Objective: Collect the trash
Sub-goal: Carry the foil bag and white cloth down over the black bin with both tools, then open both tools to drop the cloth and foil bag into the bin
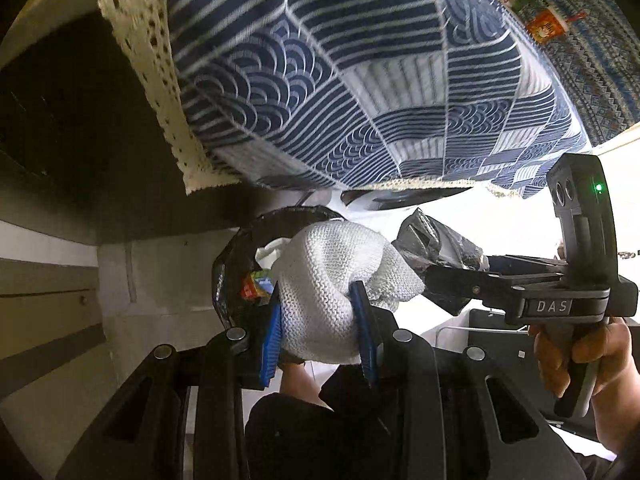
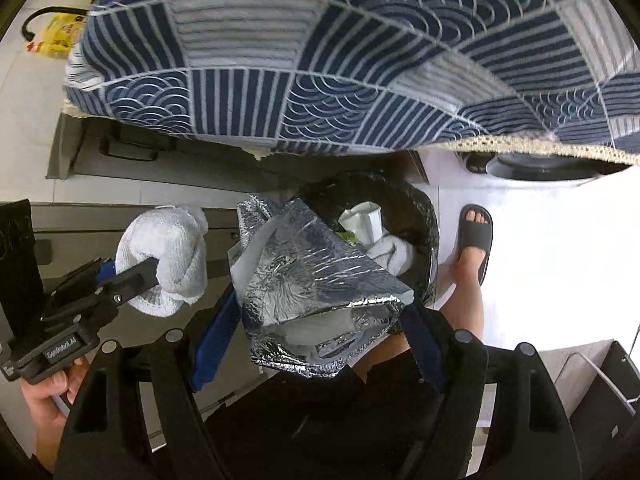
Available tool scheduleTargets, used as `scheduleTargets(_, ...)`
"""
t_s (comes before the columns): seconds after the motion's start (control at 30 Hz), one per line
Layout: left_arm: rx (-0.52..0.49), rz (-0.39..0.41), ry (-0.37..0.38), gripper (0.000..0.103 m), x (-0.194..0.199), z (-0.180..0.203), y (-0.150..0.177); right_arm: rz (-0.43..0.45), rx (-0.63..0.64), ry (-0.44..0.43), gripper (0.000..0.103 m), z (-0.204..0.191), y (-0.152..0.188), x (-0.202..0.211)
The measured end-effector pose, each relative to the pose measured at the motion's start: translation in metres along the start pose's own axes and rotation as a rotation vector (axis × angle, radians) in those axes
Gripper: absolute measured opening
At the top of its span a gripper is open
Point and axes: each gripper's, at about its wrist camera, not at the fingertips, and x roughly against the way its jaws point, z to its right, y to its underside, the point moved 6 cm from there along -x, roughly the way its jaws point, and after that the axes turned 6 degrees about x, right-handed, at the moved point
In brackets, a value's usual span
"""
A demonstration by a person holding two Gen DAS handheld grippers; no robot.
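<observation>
left gripper (image 1: 320, 320) clenches a white cloth (image 1: 332, 280) at frame centre, just before the black bin (image 1: 236, 248). right gripper (image 2: 320, 320) grasps a foil bag (image 2: 304, 276) at centre, over the bin (image 2: 420, 208) already holding trash. judged: both items are light and soft; the cloth compresses, the foil crinkles and may slip, so grip a folded edge. a patterned tablecloth (image 2: 320, 60) hangs above.

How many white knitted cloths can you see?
2. One white cloth is pinched in the left gripper, held beside the black bin. The other cloth already lies inside the bin. More may be hidden under the silver foil bag.
</observation>
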Motion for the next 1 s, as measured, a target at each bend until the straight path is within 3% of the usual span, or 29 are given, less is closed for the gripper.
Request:
scheduleTargets(0.4, 0.049, -0.085, -0.013, 0.031, -0.037, -0.016, 0.018, -0.052, -0.086, 0.001, 0.078, 0.017, 0.002, -0.032)
scheduleTargets(0.6, 0.058, -0.089, -0.015, 0.031, -0.040, -0.018, 0.017, -0.051, -0.109, -0.028, 0.079, 0.018, -0.002, -0.033)
scheduleTargets(0.67, 0.066, -0.089, -0.022, 0.036, -0.040, -0.020, 0.015, -0.046, -0.120, -0.036, 0.084, 0.018, -0.005, -0.031)
scheduleTargets(0.77, 0.089, -0.095, -0.020, 0.055, -0.042, -0.022, 0.013, -0.033, -0.134, -0.041, 0.091, 0.020, -0.009, -0.027)
scheduleTargets(1.0, 0.098, -0.086, -0.032, 0.056, -0.039, -0.023, 0.007, -0.025, -0.151, -0.039, 0.095, 0.023, -0.012, -0.023)
